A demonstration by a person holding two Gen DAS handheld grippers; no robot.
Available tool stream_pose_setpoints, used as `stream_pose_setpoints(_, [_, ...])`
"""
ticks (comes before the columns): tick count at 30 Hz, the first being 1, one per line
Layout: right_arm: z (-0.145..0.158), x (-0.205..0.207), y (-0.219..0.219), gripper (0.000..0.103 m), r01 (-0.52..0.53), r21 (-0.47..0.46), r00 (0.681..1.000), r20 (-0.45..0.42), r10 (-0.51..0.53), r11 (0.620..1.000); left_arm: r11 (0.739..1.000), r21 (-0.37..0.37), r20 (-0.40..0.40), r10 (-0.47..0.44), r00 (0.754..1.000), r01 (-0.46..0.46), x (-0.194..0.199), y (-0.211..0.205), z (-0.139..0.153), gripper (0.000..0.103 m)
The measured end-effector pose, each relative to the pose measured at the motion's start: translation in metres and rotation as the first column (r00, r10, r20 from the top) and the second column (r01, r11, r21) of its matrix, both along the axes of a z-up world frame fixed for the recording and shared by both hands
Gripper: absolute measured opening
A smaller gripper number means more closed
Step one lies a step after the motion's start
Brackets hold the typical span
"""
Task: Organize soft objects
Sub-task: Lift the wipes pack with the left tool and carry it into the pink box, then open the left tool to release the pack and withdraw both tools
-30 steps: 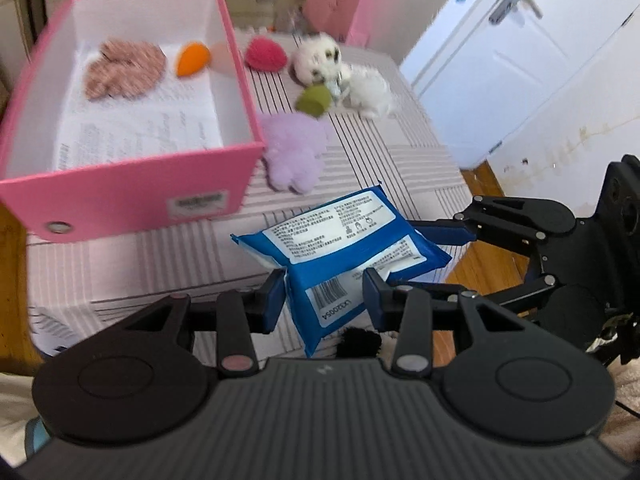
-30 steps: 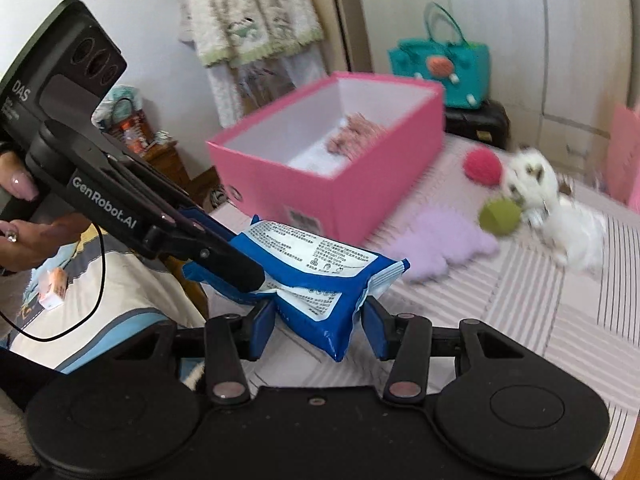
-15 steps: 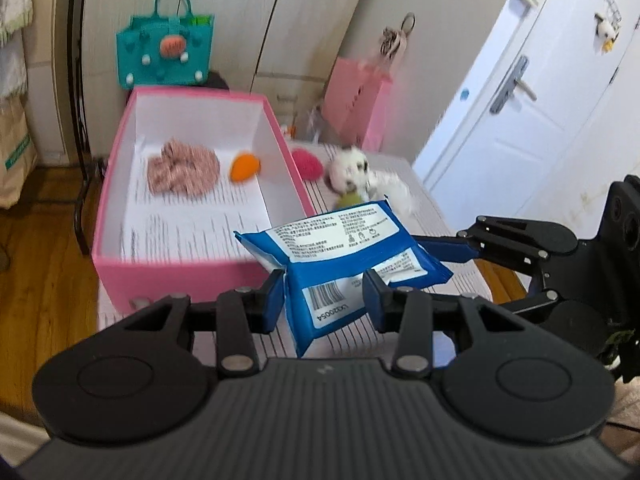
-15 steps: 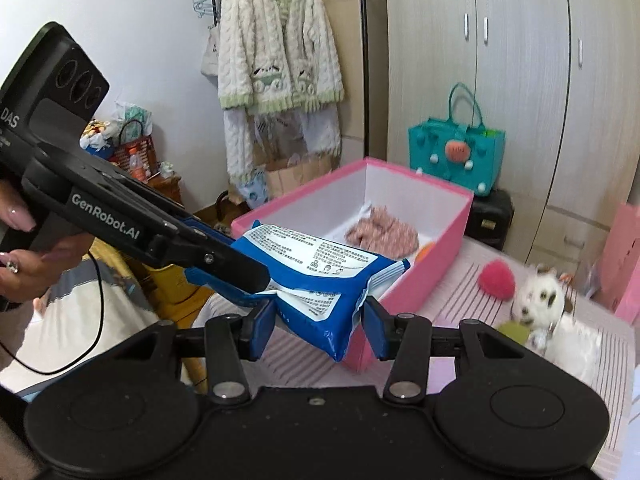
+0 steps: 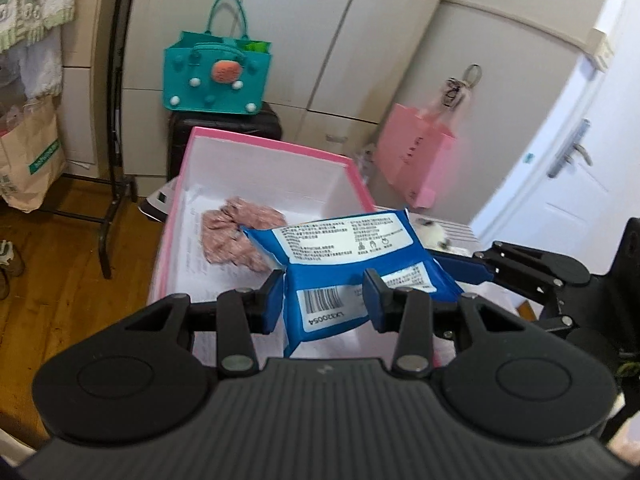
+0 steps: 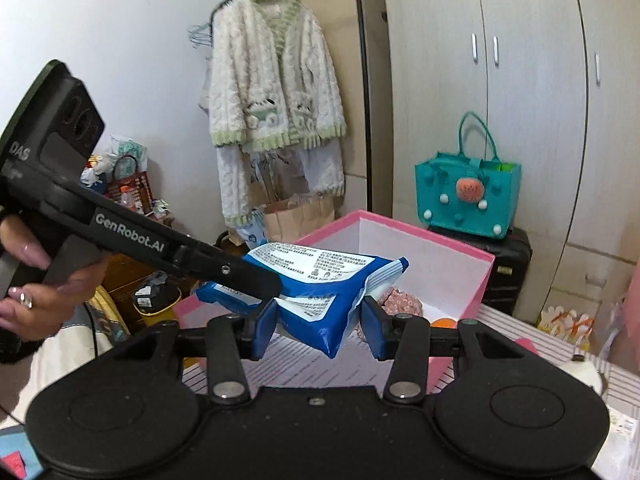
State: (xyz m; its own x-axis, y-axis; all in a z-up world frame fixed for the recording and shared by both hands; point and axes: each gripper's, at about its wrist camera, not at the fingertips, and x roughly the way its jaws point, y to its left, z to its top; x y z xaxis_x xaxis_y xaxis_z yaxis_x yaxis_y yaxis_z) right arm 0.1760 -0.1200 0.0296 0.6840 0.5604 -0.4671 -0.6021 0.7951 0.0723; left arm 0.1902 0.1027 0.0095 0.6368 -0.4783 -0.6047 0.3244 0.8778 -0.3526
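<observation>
A blue wet-wipes pack point(image 5: 344, 264) with a white label hangs in the air over the near part of the pink box point(image 5: 260, 144). My left gripper point(image 5: 324, 296) is shut on one end of the pack. My right gripper point(image 6: 318, 322) is shut on the other end of the pack point(image 6: 320, 280). The box point(image 6: 424, 232) holds a pink fluffy cloth point(image 5: 236, 236) and an orange sponge point(image 6: 444, 323). A white plush toy point(image 5: 430, 232) lies on the striped table past the pack.
A teal bag point(image 5: 216, 76) stands on a black case behind the box. A pink bag point(image 5: 416, 160) hangs at the right by a white door. A cardigan point(image 6: 276, 120) hangs on a rack at the left. The striped tabletop point(image 6: 320, 368) lies under the pack.
Both grippers have lifted the pack and carried it from the table's front to above the pink box. The grip on the pack is unchanged.
</observation>
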Motion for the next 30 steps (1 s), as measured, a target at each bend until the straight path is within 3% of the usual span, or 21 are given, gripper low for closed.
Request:
stream_pose_setpoints(9, [-0.036,0.069,0.015,0.051,0.055,-0.016,0.981,-0.186,-0.057,0.998,0.996,0.078,-0.107,0.060,0.992,-0.052,0.071,-0.006,-0.043,0.039])
stream_pose_setpoints(14, [-0.043,0.074,0.018,0.051,0.055,-0.049,0.980,-0.189,-0.063,0.997,0.987,0.155,-0.096,0.058,0.994,-0.042,0.078,-0.019,-0.044,0.039])
stream_pose_setpoints(19, [-0.043,0.077,0.022,0.052,0.073,-0.115,0.981,-0.171,-0.093,0.991,0.969,0.242,-0.045,0.061,0.997,-0.048,0.079,-0.033,-0.044,0.040])
stream_pose_setpoints(23, [-0.042,0.070,0.023,0.053,0.097,-0.164,0.987,-0.110,-0.115,0.982,0.936,0.326,0.098,0.102,0.990,-0.128,0.062,-0.042,-0.040,0.042])
stream_pose_setpoints(27, [-0.033,0.059,0.011,0.053,0.102,-0.142,0.988,-0.102,-0.117,0.985,0.930,0.343,0.164,0.083,0.983,-0.136,0.040,-0.042,-0.025,0.042])
stream_pose_setpoints(30, [-0.021,0.047,0.000,0.053,0.096,-0.108,0.989,-0.105,-0.108,0.989,0.933,0.345,0.171,0.045,0.984,-0.102,0.024,-0.042,-0.010,0.043])
